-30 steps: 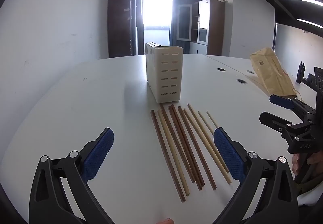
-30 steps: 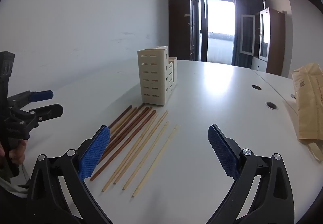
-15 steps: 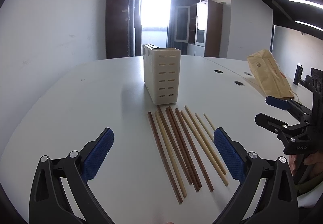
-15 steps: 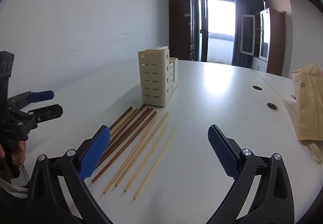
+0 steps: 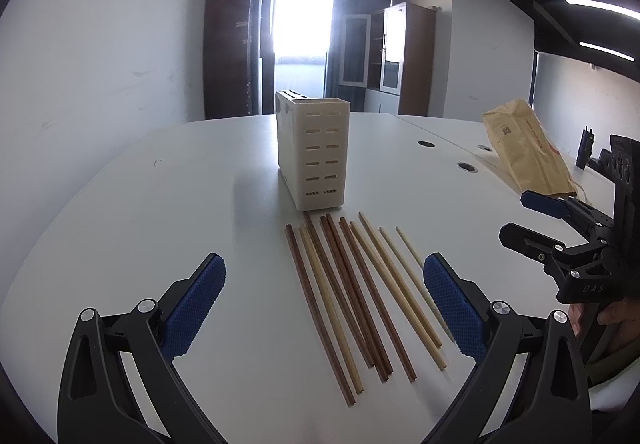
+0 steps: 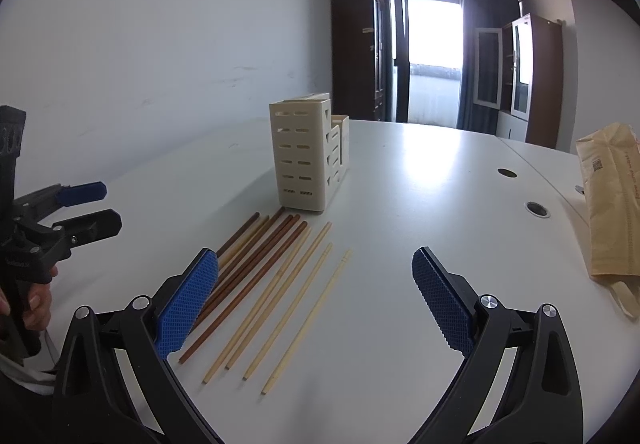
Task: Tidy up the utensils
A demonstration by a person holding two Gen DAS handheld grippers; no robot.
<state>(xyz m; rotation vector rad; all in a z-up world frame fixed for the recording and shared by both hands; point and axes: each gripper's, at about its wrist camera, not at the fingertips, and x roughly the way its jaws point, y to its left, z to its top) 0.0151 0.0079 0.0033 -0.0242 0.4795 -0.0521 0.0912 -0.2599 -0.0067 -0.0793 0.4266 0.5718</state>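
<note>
Both grippers, left (image 5: 324, 306) and right (image 6: 316, 298), hover with jaws apart, empty. Chopsticks (image 5: 352, 296) lie fanned mid-frame on the bench (image 5: 160, 228), just below the cream utensil holder (image 5: 316, 154). Brown paper bag (image 5: 528, 150) sits at right edge, well apart.

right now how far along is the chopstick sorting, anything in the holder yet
Nothing looks done: no chopstick shows above the cream holder, though its inside is hidden. All the chopsticks lie in a row on the white table in front of it. Nothing is in hand: the left gripper and right gripper are both open and empty. Every chopstick is left to place.
</note>
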